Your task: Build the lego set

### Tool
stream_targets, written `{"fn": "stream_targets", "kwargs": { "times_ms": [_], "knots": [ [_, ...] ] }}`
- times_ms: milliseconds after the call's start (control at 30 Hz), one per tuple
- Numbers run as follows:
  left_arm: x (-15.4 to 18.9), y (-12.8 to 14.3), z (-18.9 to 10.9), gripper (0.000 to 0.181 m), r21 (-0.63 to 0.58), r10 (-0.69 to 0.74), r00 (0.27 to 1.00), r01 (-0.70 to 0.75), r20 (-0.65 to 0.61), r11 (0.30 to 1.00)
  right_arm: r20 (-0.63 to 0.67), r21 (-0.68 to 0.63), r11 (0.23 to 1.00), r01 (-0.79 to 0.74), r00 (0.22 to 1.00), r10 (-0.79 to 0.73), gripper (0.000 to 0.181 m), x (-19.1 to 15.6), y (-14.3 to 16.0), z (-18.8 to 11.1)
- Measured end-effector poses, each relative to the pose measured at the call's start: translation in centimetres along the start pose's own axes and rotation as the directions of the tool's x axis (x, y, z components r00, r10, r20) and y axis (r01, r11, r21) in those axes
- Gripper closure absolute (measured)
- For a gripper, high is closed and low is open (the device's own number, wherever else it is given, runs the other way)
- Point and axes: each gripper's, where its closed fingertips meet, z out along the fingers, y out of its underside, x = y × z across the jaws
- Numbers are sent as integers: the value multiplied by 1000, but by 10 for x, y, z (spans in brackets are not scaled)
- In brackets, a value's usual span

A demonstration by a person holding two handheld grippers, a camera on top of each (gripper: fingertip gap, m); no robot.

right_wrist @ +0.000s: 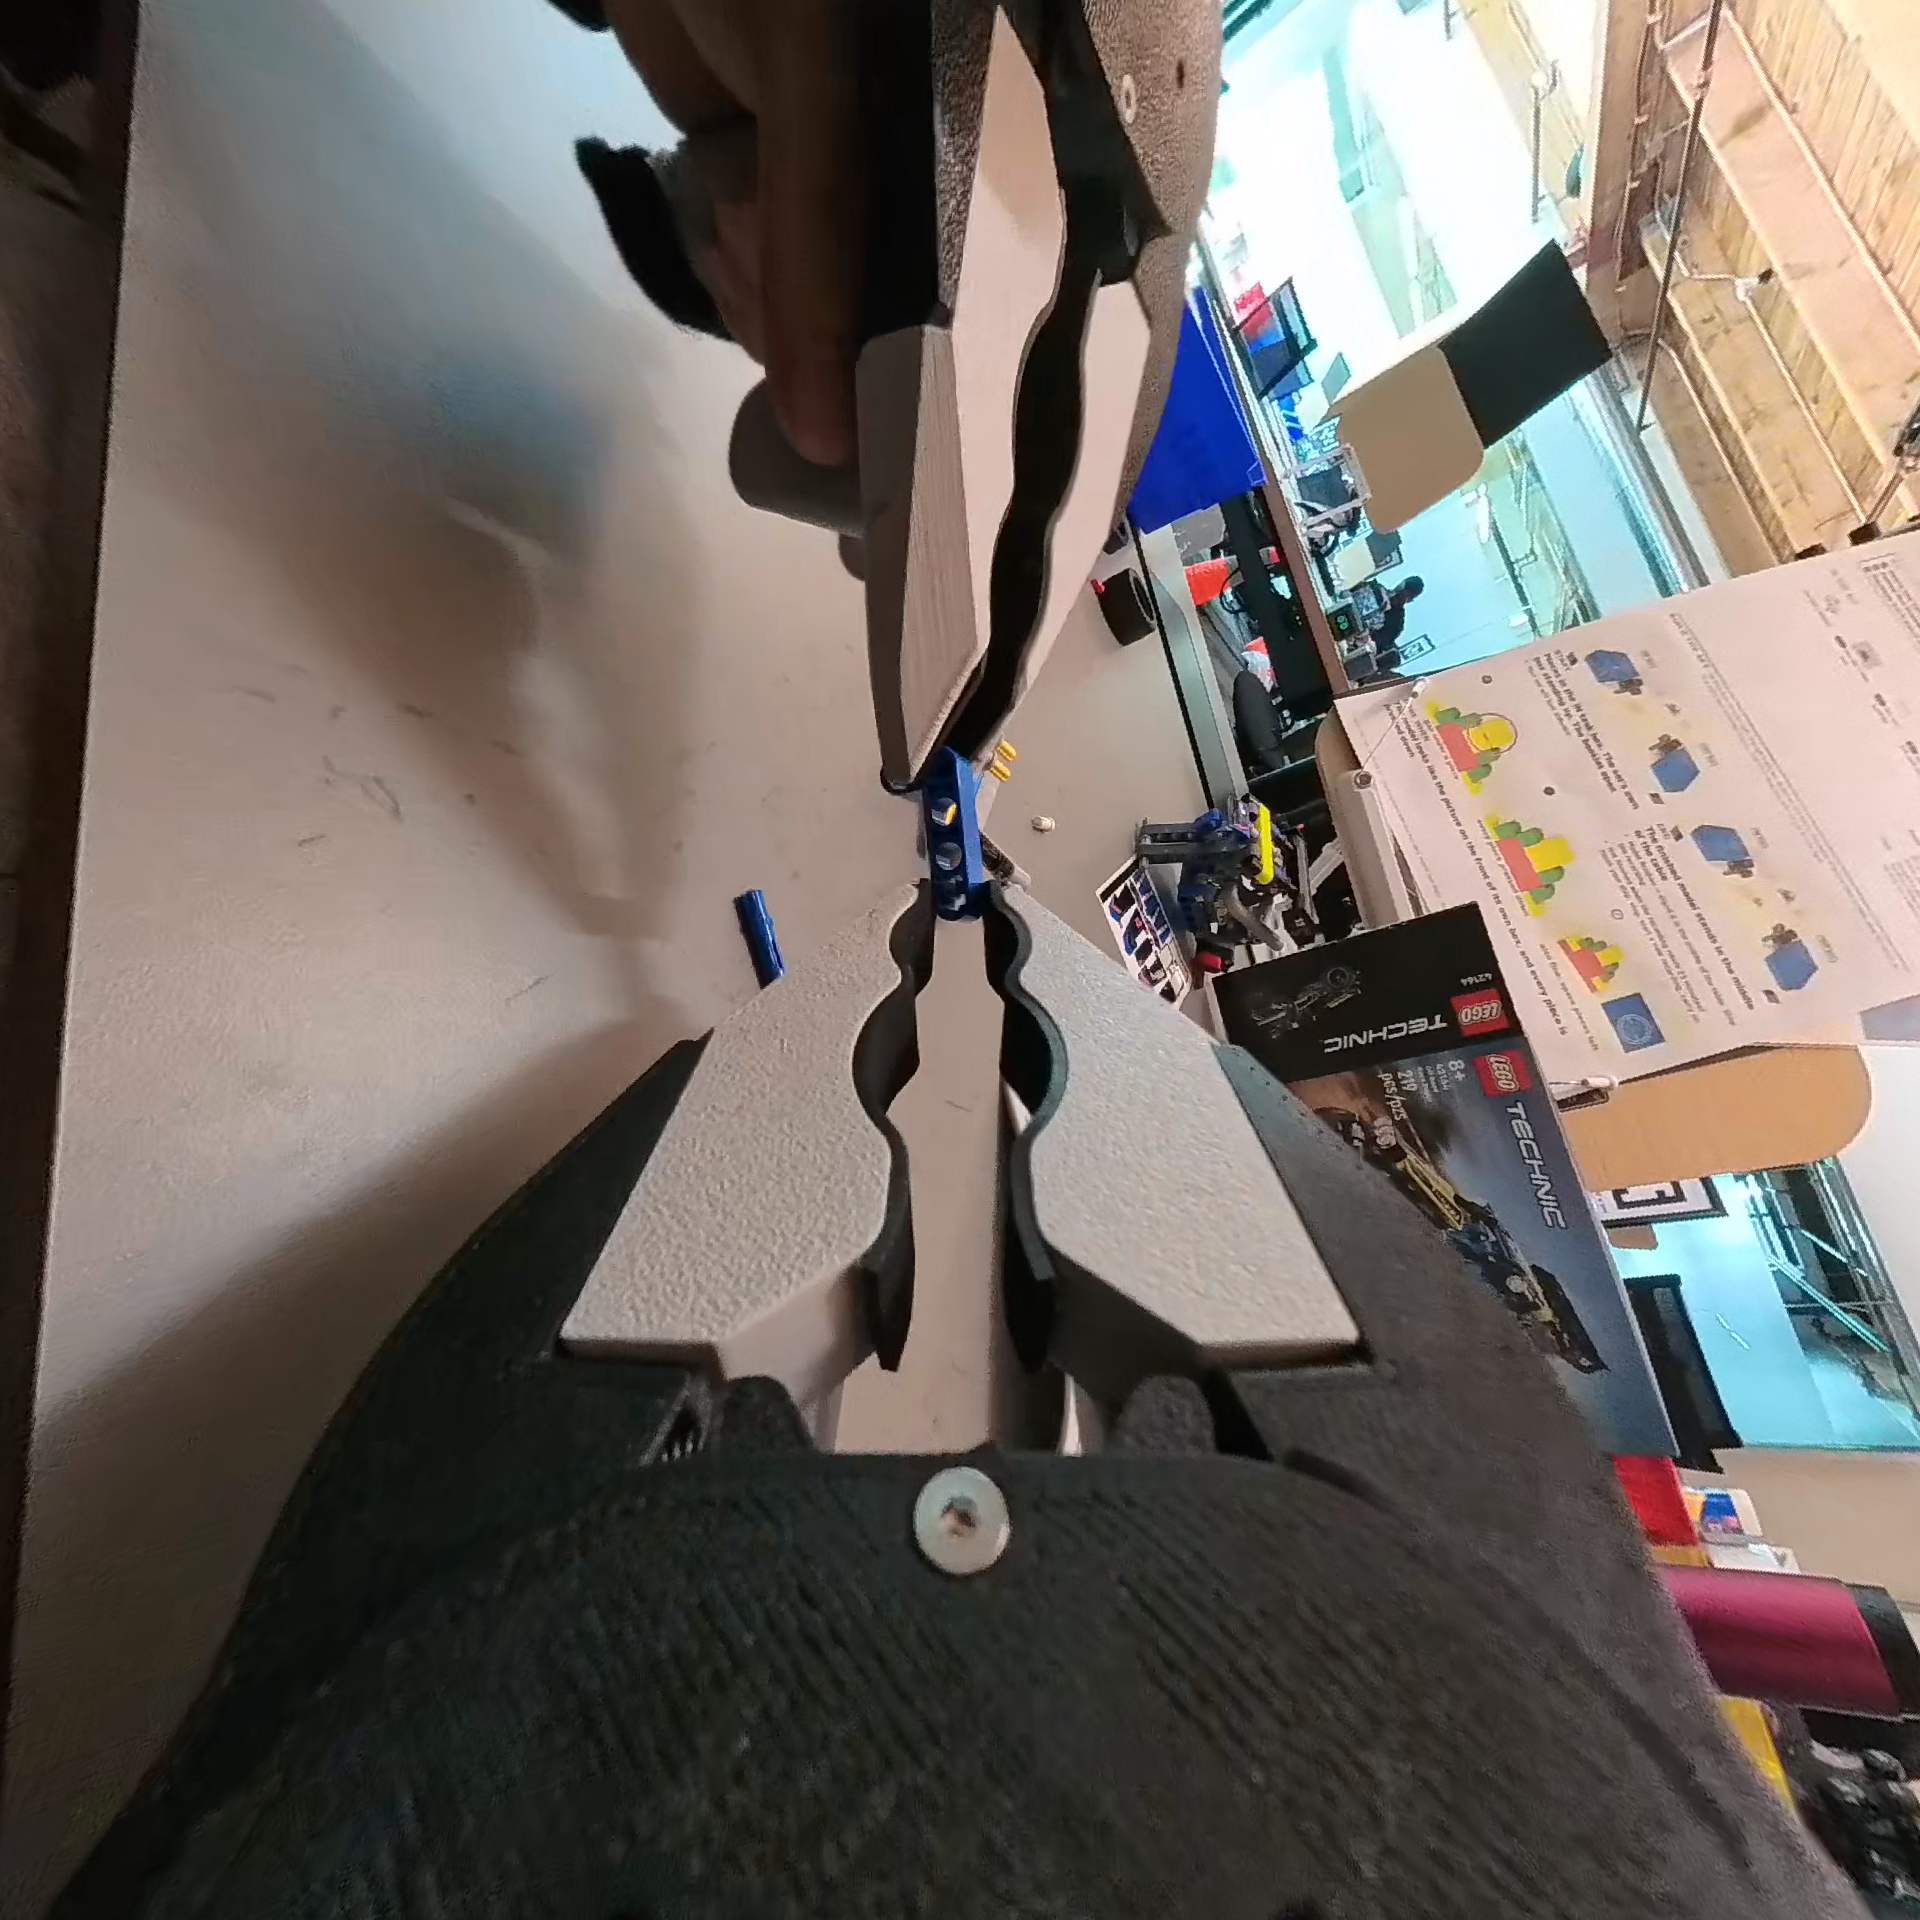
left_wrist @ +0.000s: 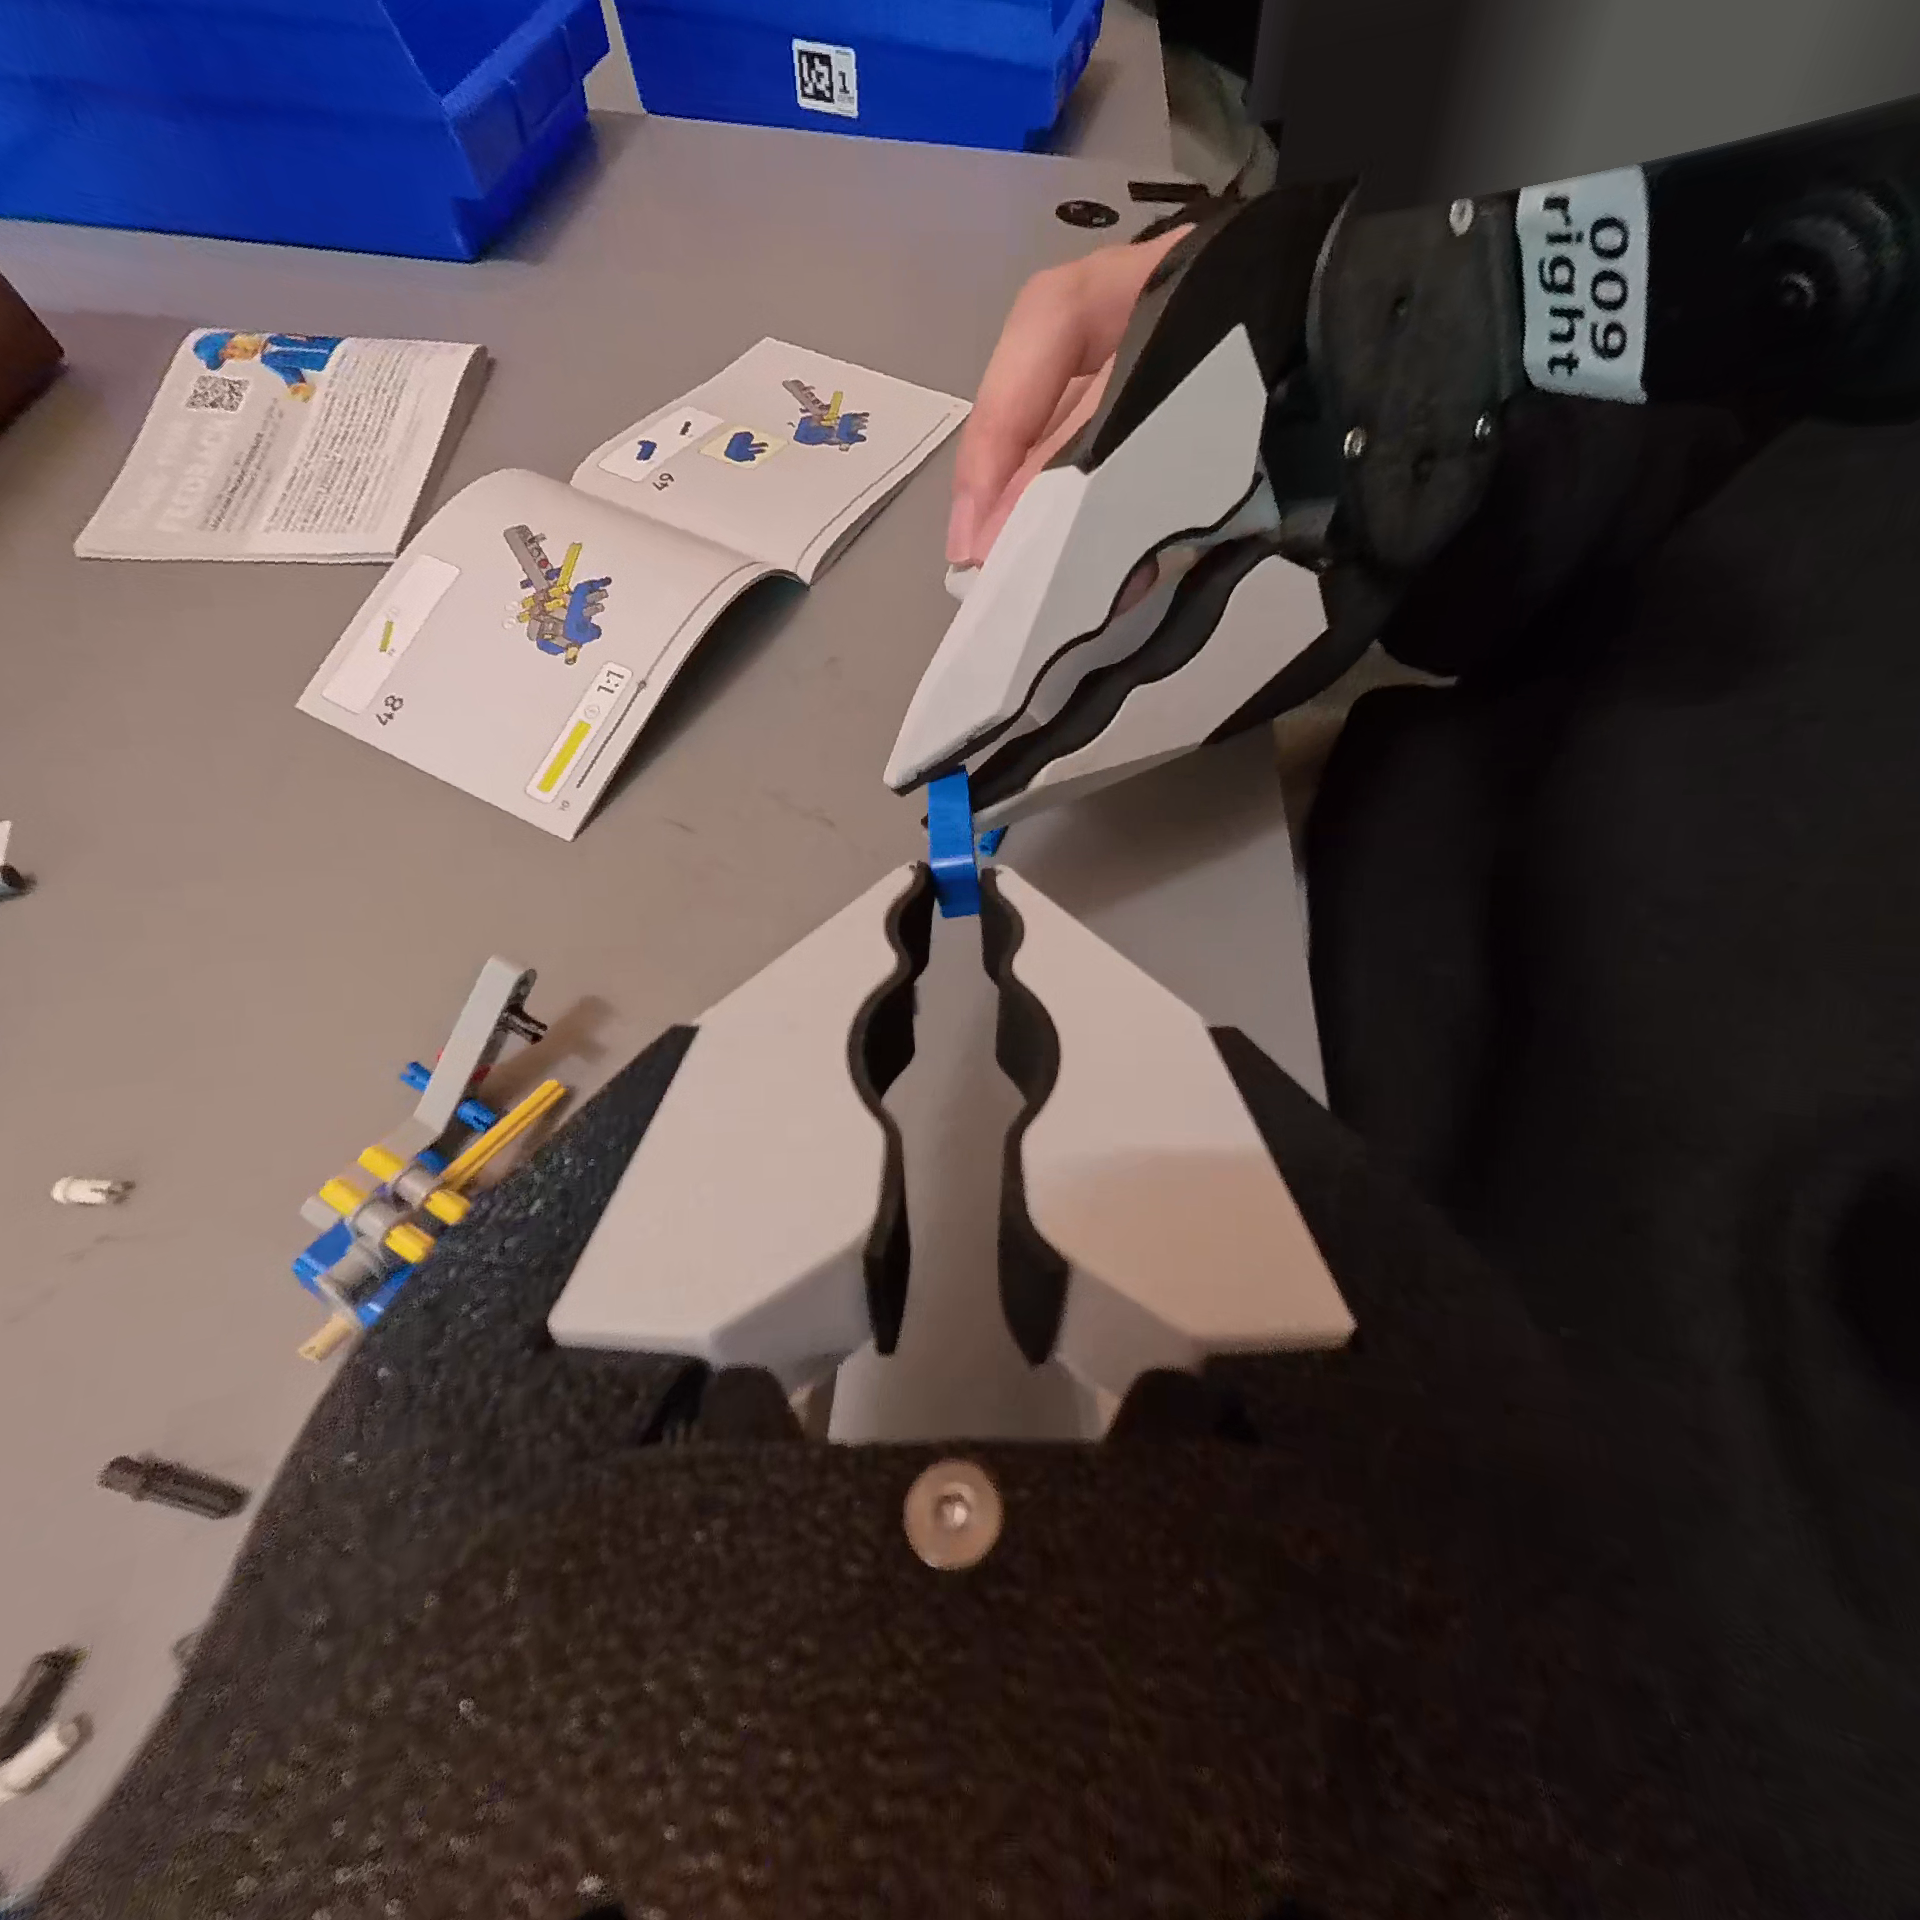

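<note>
A small blue lego beam (left_wrist: pixel 951 844) with holes is held between both grippers above the grey table (left_wrist: pixel 260 831). My left gripper (left_wrist: pixel 954 883) is shut on its near end. My right gripper (left_wrist: pixel 961 790) comes in from the upper right and is shut on its other end. In the right wrist view the same beam (right_wrist: pixel 951 836) runs from my right gripper (right_wrist: pixel 954 902) to the left gripper (right_wrist: pixel 940 764) above. A partly built blue, yellow and grey lego model (left_wrist: pixel 416 1174) lies on the table to the left.
An open instruction booklet (left_wrist: pixel 623 582) and a leaflet (left_wrist: pixel 281 447) lie on the table. Blue bins (left_wrist: pixel 291 125) stand at the back. Loose pins (left_wrist: pixel 171 1481) lie at the left; a blue pin (right_wrist: pixel 758 935) lies below the beam. A lego box (right_wrist: pixel 1455 1143) stands at the right.
</note>
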Motion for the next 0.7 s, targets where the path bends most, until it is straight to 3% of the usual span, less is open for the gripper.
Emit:
{"fn": "stream_targets", "kwargs": {
  "times_ms": [33, 433, 700],
  "knots": [
    [0, 1, 0, 176, -9, 23, 1000, -23, 3, 1000, 1, -1, 1000, 6, 1000, -6, 174, -1, 0, 0],
    [2, -5, 0, 177, 23, 229, 974, -229, -2, 973, 65, 77, 983, -166, 985, 161, 172, 1, -5, -7],
    [-2, 0, 9, 177, -9, 151, 988, -152, -24, 988, 65, 23, 988, -153, 986, 151, 172, -3, 7, -5]
  ]
}}
